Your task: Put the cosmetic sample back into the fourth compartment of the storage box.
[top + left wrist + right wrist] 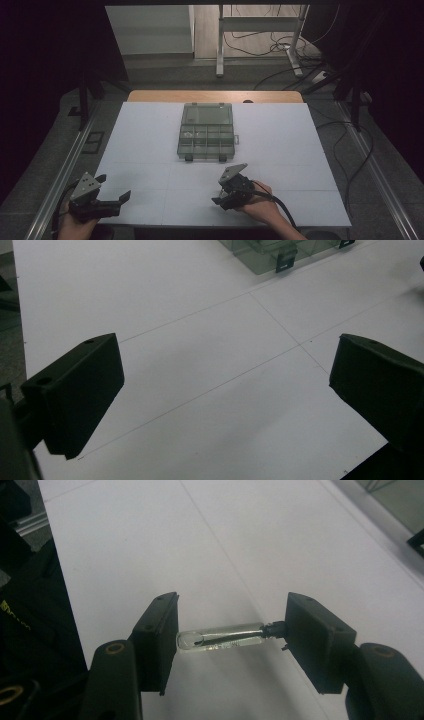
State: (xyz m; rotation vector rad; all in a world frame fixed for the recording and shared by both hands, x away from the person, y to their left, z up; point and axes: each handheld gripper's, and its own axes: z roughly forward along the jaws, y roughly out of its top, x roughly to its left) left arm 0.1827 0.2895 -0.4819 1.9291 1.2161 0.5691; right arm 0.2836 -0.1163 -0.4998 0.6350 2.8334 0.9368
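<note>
A small glass vial (225, 639) lies crosswise between the right gripper's (231, 639) jaws, clamped end to end, rounded end against one pad and dark cap against the other, just above the white table (300, 150). Bare table lies all round that gripper, with the table's near edge just behind it and a clear box (207, 131) ahead. The right hand (262, 204) comes in low from the near edge, while the left gripper (116, 189), jaws wide apart and empty, rests well off to the side by the near left corner.
</note>
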